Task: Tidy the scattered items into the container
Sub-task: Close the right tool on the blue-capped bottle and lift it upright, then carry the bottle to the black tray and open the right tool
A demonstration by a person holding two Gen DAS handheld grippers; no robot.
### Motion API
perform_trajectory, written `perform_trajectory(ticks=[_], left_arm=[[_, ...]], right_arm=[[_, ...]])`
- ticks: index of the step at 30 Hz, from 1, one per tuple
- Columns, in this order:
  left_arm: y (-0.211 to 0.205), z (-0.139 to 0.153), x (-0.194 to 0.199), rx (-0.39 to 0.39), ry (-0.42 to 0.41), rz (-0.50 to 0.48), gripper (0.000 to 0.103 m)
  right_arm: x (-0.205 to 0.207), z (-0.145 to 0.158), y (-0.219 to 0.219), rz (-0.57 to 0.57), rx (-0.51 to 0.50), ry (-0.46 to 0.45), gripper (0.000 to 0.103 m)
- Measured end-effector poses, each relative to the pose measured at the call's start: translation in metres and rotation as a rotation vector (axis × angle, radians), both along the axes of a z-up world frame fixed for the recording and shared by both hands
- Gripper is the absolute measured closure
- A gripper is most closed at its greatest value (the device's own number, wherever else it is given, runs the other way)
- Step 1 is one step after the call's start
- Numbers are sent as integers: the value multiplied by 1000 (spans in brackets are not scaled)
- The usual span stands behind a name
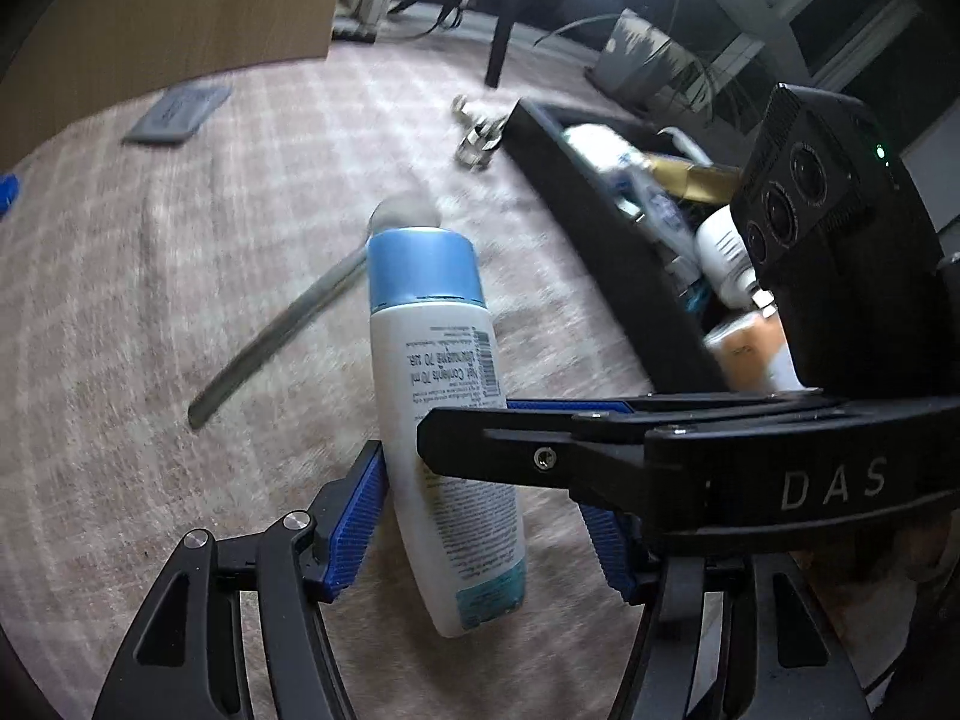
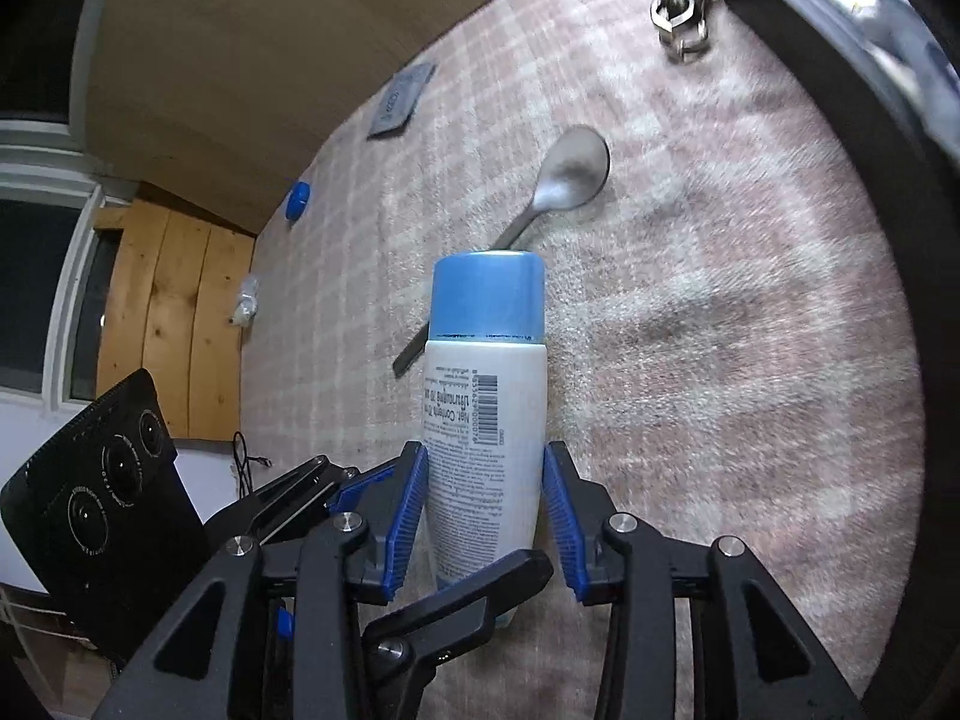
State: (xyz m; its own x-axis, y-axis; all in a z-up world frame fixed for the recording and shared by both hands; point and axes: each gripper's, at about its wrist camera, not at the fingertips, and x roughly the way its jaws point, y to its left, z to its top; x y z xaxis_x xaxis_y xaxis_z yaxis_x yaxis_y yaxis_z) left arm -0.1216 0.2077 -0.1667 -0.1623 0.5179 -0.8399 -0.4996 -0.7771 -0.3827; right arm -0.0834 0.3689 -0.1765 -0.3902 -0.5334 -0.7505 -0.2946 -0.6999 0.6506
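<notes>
A white bottle with a light blue cap (image 2: 486, 420) hangs cap-forward above the carpet. My right gripper (image 2: 485, 468) is shut on its lower body, a blue pad against each side. In the left wrist view the same bottle (image 1: 432, 360) lies between the fingers of my left gripper (image 1: 480, 516), which is open. Its left pad touches the bottle and its right pad stands clear. The right gripper's black finger (image 1: 480, 441) crosses in front of the bottle. The black container (image 1: 576, 192) stands to the right, holding several items. A metal spoon (image 2: 570, 171) lies on the carpet beyond the bottle.
On the pink checked carpet (image 2: 720, 300) lie a metal clip (image 1: 477, 138) beside the container's end, a grey flat packet (image 1: 177, 114) and a blue cap (image 2: 298, 199). A brown panel (image 1: 180, 0) stands at the far left. A dark furniture leg (image 1: 501, 42) and a plant pot (image 1: 648, 54) stand behind.
</notes>
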Motion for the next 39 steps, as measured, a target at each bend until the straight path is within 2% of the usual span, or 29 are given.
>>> perform_trajectory(ticks=[4,10,18,23,30,39], left_arm=[[18,32,2,12,64,-20,38],[77,77,-3,48,145,-94,38],[179,103,-1,90,173,-239,38],[243,101,1,112,144,-310,38],[312,94,7,101,129,-382,38],[341,82,6,77,118,-405,38]], right_arm=[[9,27,13,-17,-2,50,66],[28,73,53,-77,50,124,66],[74,105,136,-208,101,151,66],[104,111,189,-296,144,141,65],[129,103,250,-388,125,108,65],[134,87,281,-428,115,79,64]])
